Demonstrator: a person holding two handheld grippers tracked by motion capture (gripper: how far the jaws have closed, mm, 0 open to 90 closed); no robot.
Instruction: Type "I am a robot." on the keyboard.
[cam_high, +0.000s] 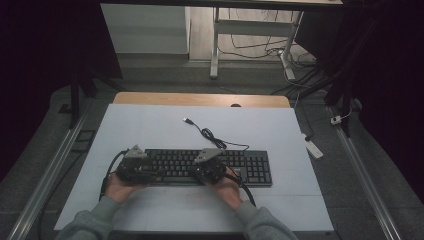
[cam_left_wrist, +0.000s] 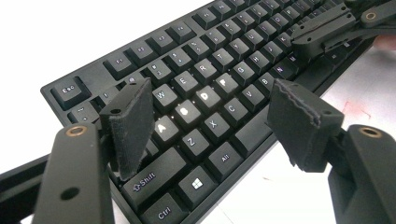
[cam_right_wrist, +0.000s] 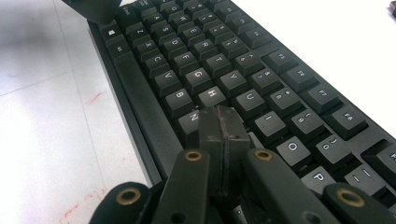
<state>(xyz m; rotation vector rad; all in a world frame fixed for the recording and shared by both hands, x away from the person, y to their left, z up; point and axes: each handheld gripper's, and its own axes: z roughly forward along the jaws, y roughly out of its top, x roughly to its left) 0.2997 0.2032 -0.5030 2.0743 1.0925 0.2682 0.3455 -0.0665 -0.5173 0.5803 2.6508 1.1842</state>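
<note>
On the white table (cam_high: 150, 130), near the person's edge, lies the black keyboard (cam_high: 250, 167), its long axis running left to right across the high view, with its cable (cam_high: 207, 132) trailing away toward the far side. Both hand-held tools hang over its left half. The right gripper (cam_right_wrist: 224, 126) is the nearer one to a key: its two pads are pressed flat together into a single blunt tip, holding nothing, and that tip sits over the middle letter rows, by the J and N keys (cam_right_wrist: 189, 122), touching them or just short of it; I cannot tell which. The keys lie straight below and ahead of the tip, so a press would probably need only a short dip. The left gripper (cam_left_wrist: 210, 116) has its jaws spread wide with nothing between them, poised above the A, S and D keys (cam_left_wrist: 184, 112) at the keyboard's left end, apart from the keycaps.
</note>
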